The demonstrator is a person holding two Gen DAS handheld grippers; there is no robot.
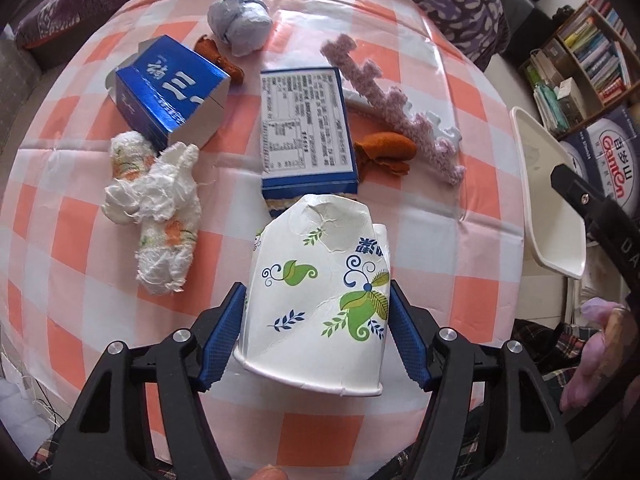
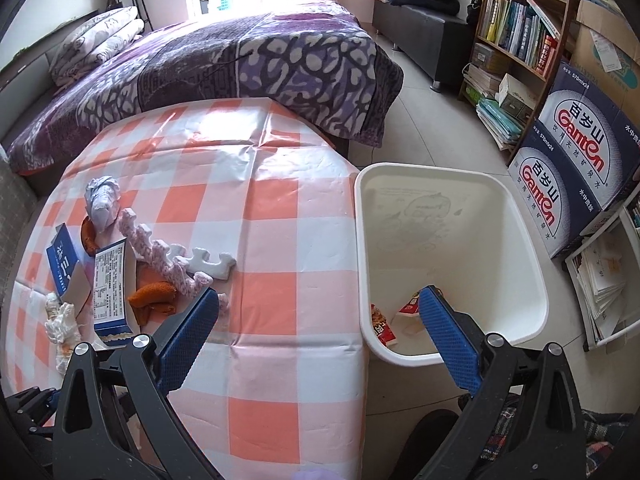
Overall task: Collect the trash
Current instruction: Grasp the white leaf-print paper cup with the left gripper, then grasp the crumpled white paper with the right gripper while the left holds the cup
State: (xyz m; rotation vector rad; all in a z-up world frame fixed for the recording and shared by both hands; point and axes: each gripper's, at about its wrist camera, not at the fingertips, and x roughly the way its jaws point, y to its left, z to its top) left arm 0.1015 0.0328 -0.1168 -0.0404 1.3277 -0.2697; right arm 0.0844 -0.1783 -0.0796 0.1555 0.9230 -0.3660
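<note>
Straddling a crumpled paper cup (image 1: 320,300) at the lower centre of the left view, the left tongs (image 1: 318,334) have a blue pad close on each side of it, though I cannot tell whether they are pressing yet. The cup lies on its side on the checked desk (image 1: 400,220), with boxes, tissue wads and peel beyond it in the upper half. In the right view, the right tongs (image 2: 320,316) hang spread apart and empty over the desk edge, beside the white bin (image 2: 532,256) on the right. This looks like the pickup step; next the cup needs a firm squeeze, a lift, and a swing over to that bin.
</note>
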